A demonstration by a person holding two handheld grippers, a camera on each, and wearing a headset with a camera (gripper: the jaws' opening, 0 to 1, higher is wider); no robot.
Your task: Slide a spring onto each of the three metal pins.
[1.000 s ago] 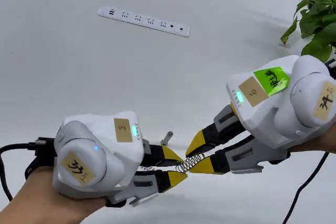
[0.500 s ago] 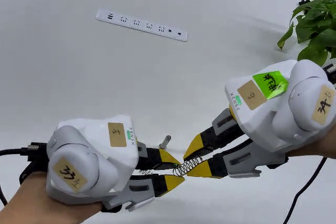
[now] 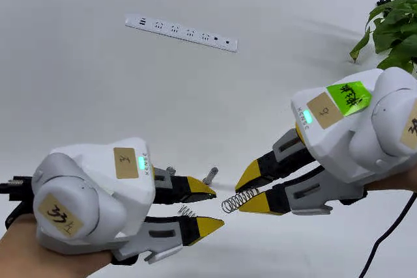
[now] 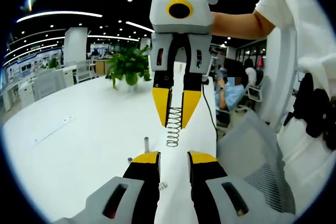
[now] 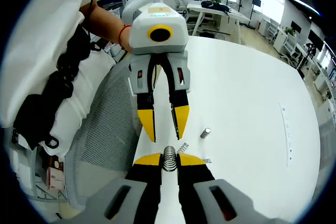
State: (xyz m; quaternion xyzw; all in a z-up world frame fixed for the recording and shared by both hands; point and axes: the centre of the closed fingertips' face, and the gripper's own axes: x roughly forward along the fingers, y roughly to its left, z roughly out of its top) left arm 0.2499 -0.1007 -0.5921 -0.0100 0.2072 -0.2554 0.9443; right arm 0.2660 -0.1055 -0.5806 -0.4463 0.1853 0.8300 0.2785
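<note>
Backdrop in the gripper views is a big open office with strip lights on a dark ceiling, and everything sits over a plain white table [image 3: 98, 96] with a matte top. The right gripper [image 3: 246, 191] is clenched on the spring [image 3: 238, 199], and the left gripper [image 3: 212, 206] is released, jaws apart with nothing between them. The two point nose to nose with a small gap between the tips. There's a grey mesh chair [image 5: 105, 129] behind the left gripper, a leafy green plant [image 3: 391, 37] off beyond the right gripper, and a white power strip [image 3: 181, 32] lying flat well past both sets of tips. The spring is a short coil of thin bright wire, pinched at one end so the rest sticks out past the yellow tips toward the left gripper. From the right gripper view it's seen end on as a little ring. A loose spring [image 3: 187, 211] lies on the table under the left gripper's jaws. A short metal pin [image 3: 209, 174] stands upright just beyond the left gripper's tips, and a second pin [image 3: 171, 170] pokes up right beside that gripper's body.
</note>
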